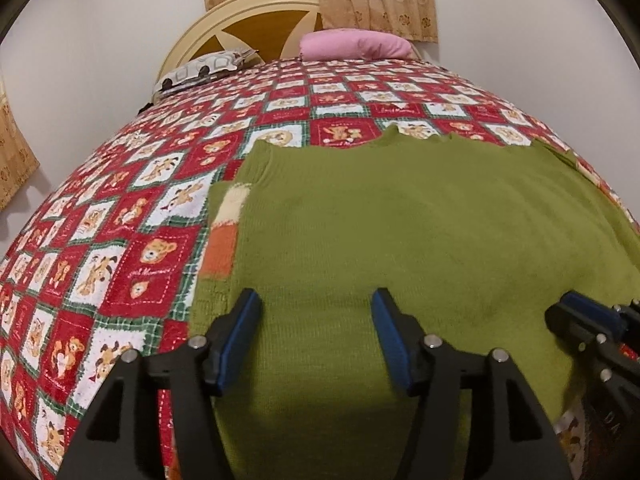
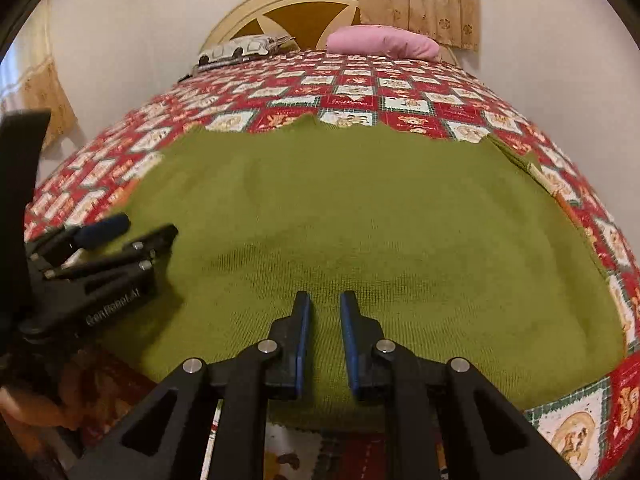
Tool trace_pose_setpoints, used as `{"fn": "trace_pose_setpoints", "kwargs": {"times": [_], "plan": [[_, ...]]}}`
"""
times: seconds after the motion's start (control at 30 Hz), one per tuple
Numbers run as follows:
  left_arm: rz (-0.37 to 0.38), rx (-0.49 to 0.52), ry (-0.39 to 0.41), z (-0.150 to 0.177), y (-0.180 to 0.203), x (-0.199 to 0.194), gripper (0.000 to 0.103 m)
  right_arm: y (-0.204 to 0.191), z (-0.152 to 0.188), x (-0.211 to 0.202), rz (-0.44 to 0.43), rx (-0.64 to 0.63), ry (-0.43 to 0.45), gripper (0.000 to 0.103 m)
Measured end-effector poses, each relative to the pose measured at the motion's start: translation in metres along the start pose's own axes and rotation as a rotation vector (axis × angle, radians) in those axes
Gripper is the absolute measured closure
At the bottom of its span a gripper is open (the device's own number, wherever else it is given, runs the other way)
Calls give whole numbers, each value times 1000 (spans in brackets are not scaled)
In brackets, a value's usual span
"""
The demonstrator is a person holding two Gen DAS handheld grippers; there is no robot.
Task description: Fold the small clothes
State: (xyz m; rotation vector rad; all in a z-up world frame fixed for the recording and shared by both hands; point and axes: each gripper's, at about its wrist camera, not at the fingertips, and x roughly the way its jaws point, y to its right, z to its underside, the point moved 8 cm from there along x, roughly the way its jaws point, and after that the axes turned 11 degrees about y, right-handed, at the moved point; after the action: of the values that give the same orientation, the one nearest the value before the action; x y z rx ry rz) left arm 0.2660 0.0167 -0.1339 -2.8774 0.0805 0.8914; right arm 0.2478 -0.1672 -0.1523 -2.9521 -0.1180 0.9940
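1. Knitwear first: a green sweater point(image 1: 400, 220) lies spread flat on the bed's teddy-bear quilt point(image 1: 120, 208), its near hem by the foot of the bed and its scalloped far edge pointing toward the headboard point(image 1: 248, 20).
2. One part already appears turned in. On the left side a strip with cream and orange blocks point(image 1: 224, 232) peeks from under the green body, which I take for a sleeve or a patterned side folded beneath or across; I cannot tell which.
3. On the right edge a small green flap point(image 2: 516, 156) juts out past the main panel, so that side looks less tidy.
4. The left tongs point(image 1: 316, 300) are spread wide, hovering low over the near left part of the sweater, with nothing between the blue pads.
5. The right tongs point(image 2: 325, 304) stand narrowly parted over the near middle of the hem. A gap shows between the pads and no cloth is visibly caught in it.
6. Judged from this, the folding is at an early to middle stage: the garment is laid out and smoothed, perhaps with one side tucked, but the body is still at full length.
7. What seems left is to take the near hem, carry it up toward the far edge, and square the bundle.
8. A pink pillow point(image 1: 356, 44) and a patterned pillow point(image 1: 204, 68) sit at the head, well apart from the work.
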Motion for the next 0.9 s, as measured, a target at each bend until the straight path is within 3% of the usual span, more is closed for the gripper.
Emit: {"fn": "trace_pose_setpoints", "kwargs": {"times": [0.33, 0.47, 0.57, 0.7, 0.9], "plan": [[-5, -22, -12, -1, -4, -1, 31, 2, 2, 0, -13, 18, 9, 86], [18, -52, -19, -1, -10, -12, 31, 3, 2, -1, -21, 30, 18, 86], [-9, -62, -2, -2, -18, -24, 28, 4, 2, -2, -27, 37, 21, 86], [-46, -177, 79, -7, -49, -48, 7, 5, 2, -2, -39, 53, 23, 87], [31, -331, 4, -2, -72, -19, 11, 6, 2, -2, -49, 65, 24, 87]]}}
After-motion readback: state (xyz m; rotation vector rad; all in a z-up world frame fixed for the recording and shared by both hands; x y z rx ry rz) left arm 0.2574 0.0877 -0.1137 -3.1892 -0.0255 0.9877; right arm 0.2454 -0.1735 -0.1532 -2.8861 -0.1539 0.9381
